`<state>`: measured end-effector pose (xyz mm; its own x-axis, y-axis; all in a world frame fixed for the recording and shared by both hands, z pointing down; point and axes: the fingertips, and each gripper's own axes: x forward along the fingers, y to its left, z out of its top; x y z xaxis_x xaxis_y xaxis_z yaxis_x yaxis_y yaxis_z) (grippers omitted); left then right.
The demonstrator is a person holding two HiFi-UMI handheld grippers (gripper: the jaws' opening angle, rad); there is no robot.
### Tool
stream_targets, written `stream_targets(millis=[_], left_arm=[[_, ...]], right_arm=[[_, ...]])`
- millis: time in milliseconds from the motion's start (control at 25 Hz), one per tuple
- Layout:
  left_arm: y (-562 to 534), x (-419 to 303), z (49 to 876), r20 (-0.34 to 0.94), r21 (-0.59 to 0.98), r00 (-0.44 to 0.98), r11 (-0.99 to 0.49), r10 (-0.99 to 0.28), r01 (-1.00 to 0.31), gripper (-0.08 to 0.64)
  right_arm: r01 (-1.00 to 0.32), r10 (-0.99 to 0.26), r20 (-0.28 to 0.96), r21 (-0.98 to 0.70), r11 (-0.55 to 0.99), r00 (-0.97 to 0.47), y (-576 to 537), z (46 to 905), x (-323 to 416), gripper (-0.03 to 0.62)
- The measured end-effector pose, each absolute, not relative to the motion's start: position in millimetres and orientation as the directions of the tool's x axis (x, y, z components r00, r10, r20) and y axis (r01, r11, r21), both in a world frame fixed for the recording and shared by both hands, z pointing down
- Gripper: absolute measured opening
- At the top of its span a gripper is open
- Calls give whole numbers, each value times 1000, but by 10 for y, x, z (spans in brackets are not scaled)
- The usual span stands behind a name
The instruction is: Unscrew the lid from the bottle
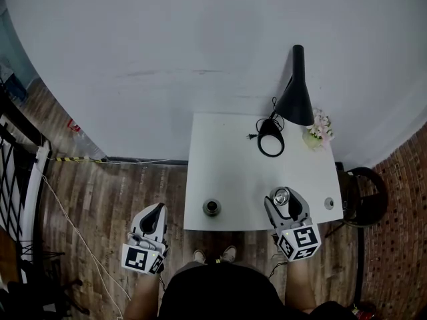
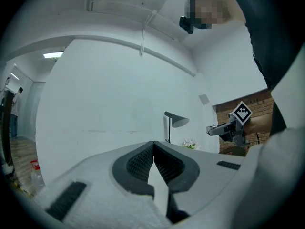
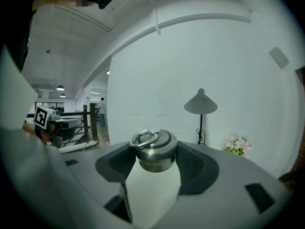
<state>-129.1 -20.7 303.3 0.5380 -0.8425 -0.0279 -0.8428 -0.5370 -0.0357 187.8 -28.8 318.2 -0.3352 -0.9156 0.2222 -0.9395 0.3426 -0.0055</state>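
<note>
A white bottle (image 3: pixel 152 192) with a steel lid (image 3: pixel 153 150) that bears a ring stands between the jaws of my right gripper (image 3: pixel 153 157). The pads sit against both sides of the lid. From the head view the shiny lid (image 1: pixel 281 196) shows from above near the front right of the white table (image 1: pixel 227 159), with the right gripper (image 1: pixel 282 201) around it. My left gripper (image 1: pixel 155 212) hangs off the table's left front corner over the wooden floor. Its jaws are shut with nothing in them, and in the left gripper view its tips (image 2: pixel 153 144) meet.
A small dark round thing (image 1: pixel 212 207) stands near the table's front edge, left of the bottle. At the back are a black lamp (image 1: pixel 297 89), a coiled black cable (image 1: pixel 271 139) and a flower pot (image 1: pixel 319 132). A small round disc (image 1: pixel 329 203) lies at the right edge, a dark stool (image 1: pixel 365 191) beyond it.
</note>
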Motion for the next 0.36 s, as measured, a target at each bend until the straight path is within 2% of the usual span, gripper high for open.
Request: stream_targets(millis=[360], left_arm=[[-184, -1292, 3071, -22, -24, 550, -550, -835, -835, 22]], right_arm=[[-940, -913, 238, -4, 340, -331, -265, 3229, 1811, 261]])
